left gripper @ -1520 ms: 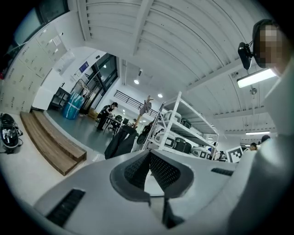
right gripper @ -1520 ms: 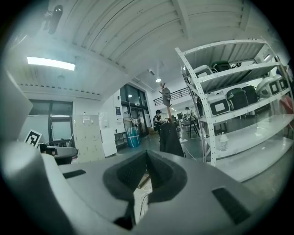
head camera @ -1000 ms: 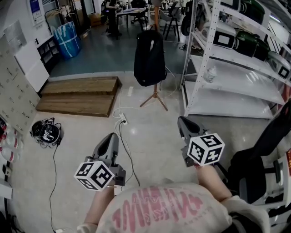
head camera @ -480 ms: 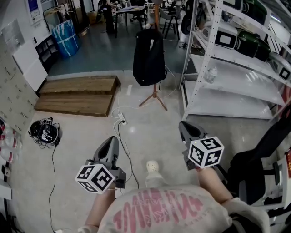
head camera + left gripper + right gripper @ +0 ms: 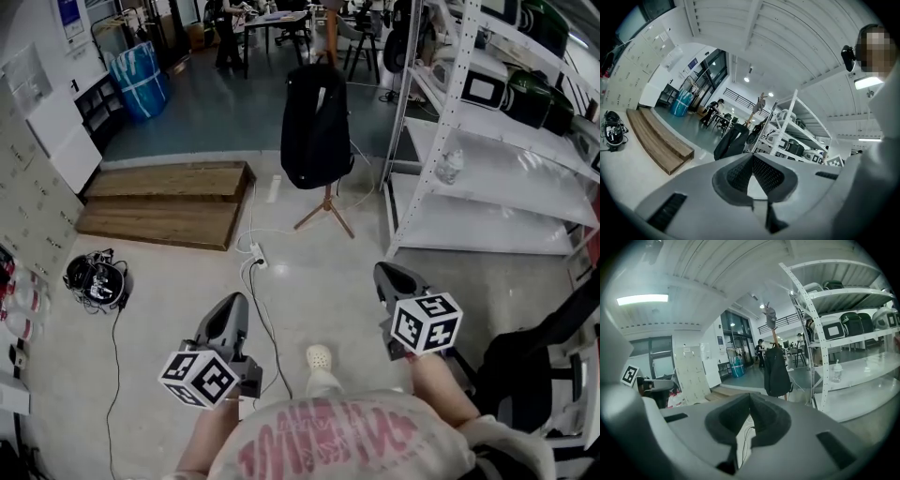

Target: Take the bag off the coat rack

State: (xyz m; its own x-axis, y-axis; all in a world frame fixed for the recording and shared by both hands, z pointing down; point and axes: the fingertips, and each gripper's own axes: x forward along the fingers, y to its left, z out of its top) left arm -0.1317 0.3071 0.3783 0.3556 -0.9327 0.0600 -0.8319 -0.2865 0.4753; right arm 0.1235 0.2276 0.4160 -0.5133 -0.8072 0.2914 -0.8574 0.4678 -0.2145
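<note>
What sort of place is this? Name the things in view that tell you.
Probably a workshop or lab: white metal shelving holding cases, a desk at the back, and a power strip on the floor.

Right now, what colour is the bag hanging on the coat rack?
Black; the fabric bag on the wooden tripod coat rack shows best in the head view.

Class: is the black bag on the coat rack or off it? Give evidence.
On: the black bag hangs from the coat rack, whose legs show beneath it.
</note>
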